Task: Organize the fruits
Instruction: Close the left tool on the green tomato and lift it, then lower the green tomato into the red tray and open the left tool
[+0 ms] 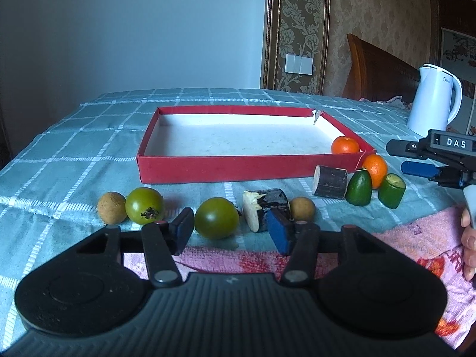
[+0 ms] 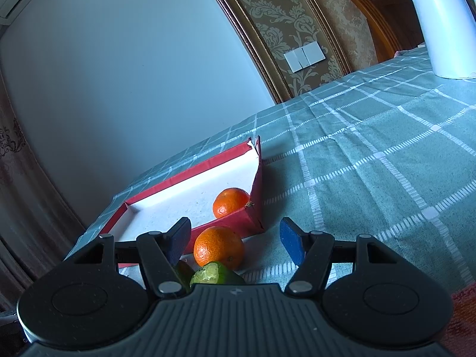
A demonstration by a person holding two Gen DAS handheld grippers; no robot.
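My left gripper stands open low over the table, with a green tomato between its blue pads, untouched. Beside it lie a second green tomato, two brown longans, and two dark cane pieces. The red tray holds one orange. My right gripper is open around a second orange outside the tray's corner, close to the left pad. A cut green fruit piece lies just under it. The right gripper also shows at the left wrist view's right edge.
A white kettle stands at the back right on the green checked cloth. A pink towel covers the near right of the table. A person's hand holds the right gripper. A wooden headboard and wall lie behind.
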